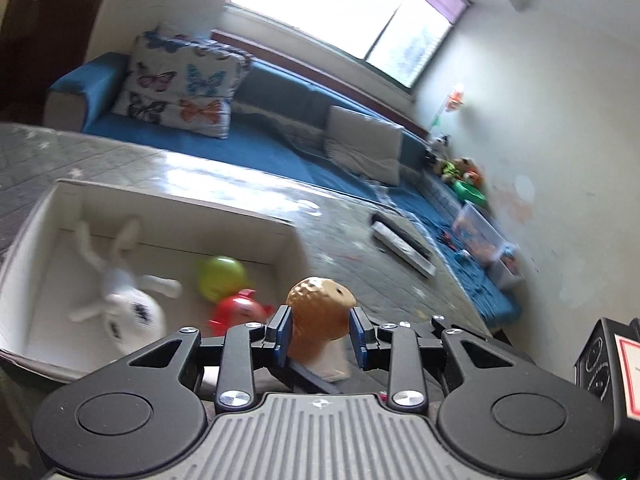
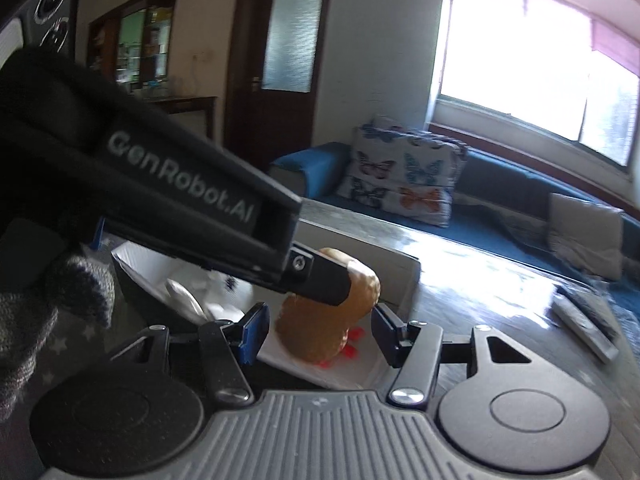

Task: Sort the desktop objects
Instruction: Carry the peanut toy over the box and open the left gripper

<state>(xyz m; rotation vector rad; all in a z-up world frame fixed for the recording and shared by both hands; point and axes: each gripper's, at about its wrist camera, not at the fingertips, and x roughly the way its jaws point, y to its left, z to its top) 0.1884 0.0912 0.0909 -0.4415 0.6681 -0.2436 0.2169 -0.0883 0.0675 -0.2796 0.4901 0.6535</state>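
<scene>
My left gripper (image 1: 320,334) is shut on a brown dimpled toy (image 1: 320,306), held at the near right corner of a white open box (image 1: 240,220). In the box lie a white plush rabbit (image 1: 124,300), a green ball (image 1: 220,274) and a red toy (image 1: 236,312). In the right wrist view the left gripper's black body (image 2: 180,200) crosses the frame with the brown toy (image 2: 320,332) in its tip. My right gripper (image 2: 320,334) is open; the toy hangs beyond its spread fingers, over the box's near rim (image 2: 352,376).
A grey star-patterned table (image 1: 352,264) carries the box and a flat remote-like item (image 1: 404,246). Behind runs a blue sofa (image 1: 280,136) with a butterfly cushion (image 1: 180,84), a grey cushion and toys at its right end. A black box (image 1: 608,364) stands at right.
</scene>
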